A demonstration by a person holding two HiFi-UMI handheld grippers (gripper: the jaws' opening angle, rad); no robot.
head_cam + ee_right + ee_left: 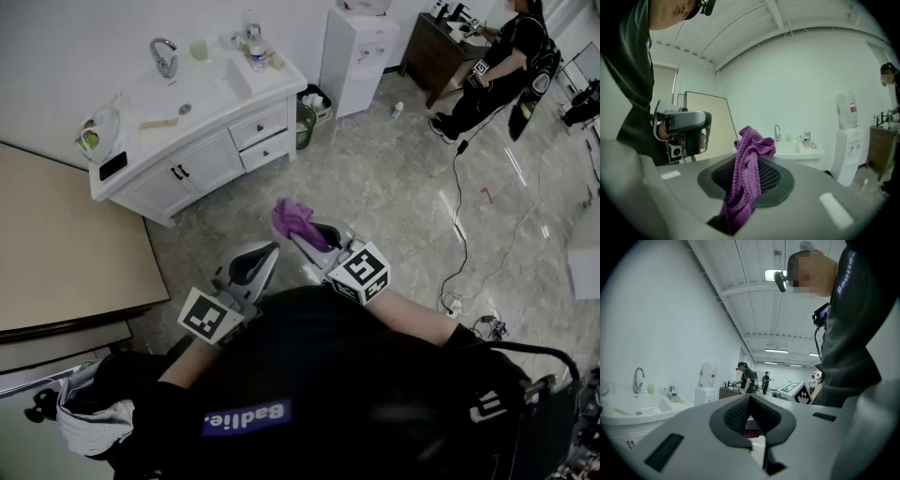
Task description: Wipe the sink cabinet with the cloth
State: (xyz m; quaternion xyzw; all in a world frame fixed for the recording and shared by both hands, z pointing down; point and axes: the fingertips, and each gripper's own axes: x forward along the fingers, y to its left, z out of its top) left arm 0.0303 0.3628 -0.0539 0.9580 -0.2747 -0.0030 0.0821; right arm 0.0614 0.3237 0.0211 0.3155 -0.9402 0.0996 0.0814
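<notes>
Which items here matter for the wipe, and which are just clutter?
Job: cloth, clamped in the right gripper; sink cabinet.
Lying about: bottle, cup, bin, water dispenser.

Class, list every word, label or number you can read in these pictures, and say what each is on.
"Badie." on the person's black top.
Label on the bottle on the sink cabinet: too small to read.
Label on the water dispenser: blurred, unreadable.
The marker cubes: patterns only, no words.
</notes>
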